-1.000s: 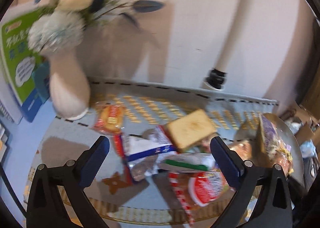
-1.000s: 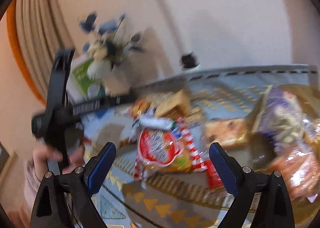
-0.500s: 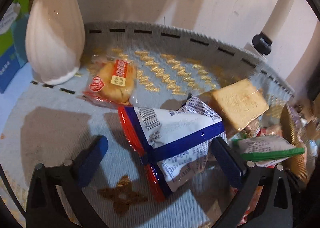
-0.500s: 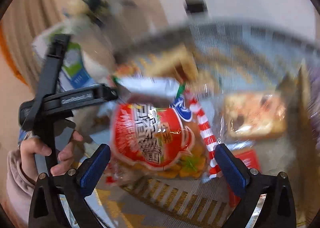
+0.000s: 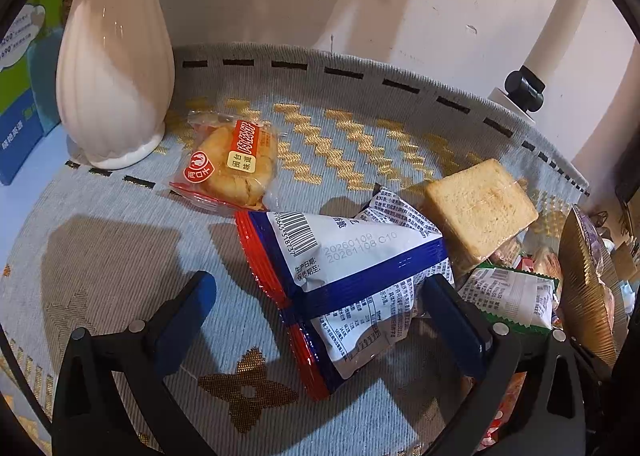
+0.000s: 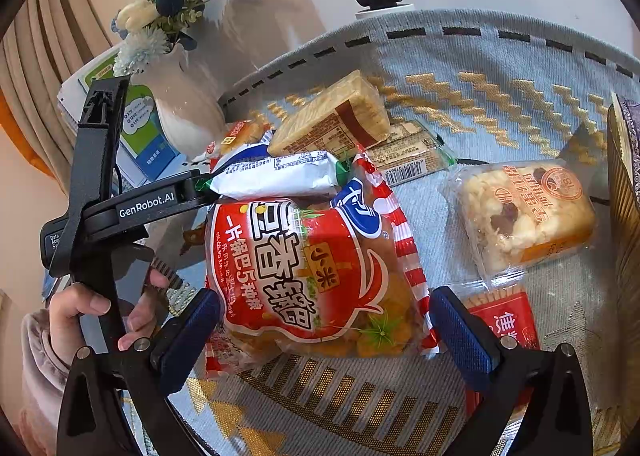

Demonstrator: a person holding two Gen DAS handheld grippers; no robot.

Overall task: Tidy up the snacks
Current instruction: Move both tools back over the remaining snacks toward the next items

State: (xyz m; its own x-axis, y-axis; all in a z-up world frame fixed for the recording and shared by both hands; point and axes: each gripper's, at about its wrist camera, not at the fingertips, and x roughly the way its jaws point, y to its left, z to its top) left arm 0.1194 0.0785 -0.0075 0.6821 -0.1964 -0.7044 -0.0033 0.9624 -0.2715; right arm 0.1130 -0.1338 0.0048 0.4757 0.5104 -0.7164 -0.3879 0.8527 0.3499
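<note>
**Handling assessment: two snack packets lined up for pickup**

Straddling a white and blue packet (image 5: 348, 272), the left gripper (image 5: 320, 308) stands with its fingers spread wide, one pad on bare cloth, the other close against the packet's right edge; nothing is clamped. The packet lies crumpled on the woven cloth (image 5: 120, 240), partly over a red-edged packet beneath it and just beside a wrapped toast slice (image 5: 478, 208). A bun in clear wrap (image 5: 232, 164) lies near the white vase (image 5: 112, 68), apart from the pile.

The right gripper (image 6: 324, 330) is likewise spread wide, its pads flanking the lower end of a red crisp bag (image 6: 312, 276). Whether the pads touch the film cannot be told. A silver packet (image 6: 276, 176) rests across the bag's top edge; a rice cake bar (image 6: 524, 216) lies to its right.

Judgement: both packets look light, air-puffed and slick-filmed, with brittle contents. A hard squeeze across the belly would likely crush the crisps or make the film slip. The flat sealed seam or a pinched corner is the safer hold. Lifting the red bag may drag the silver packet along.
</note>
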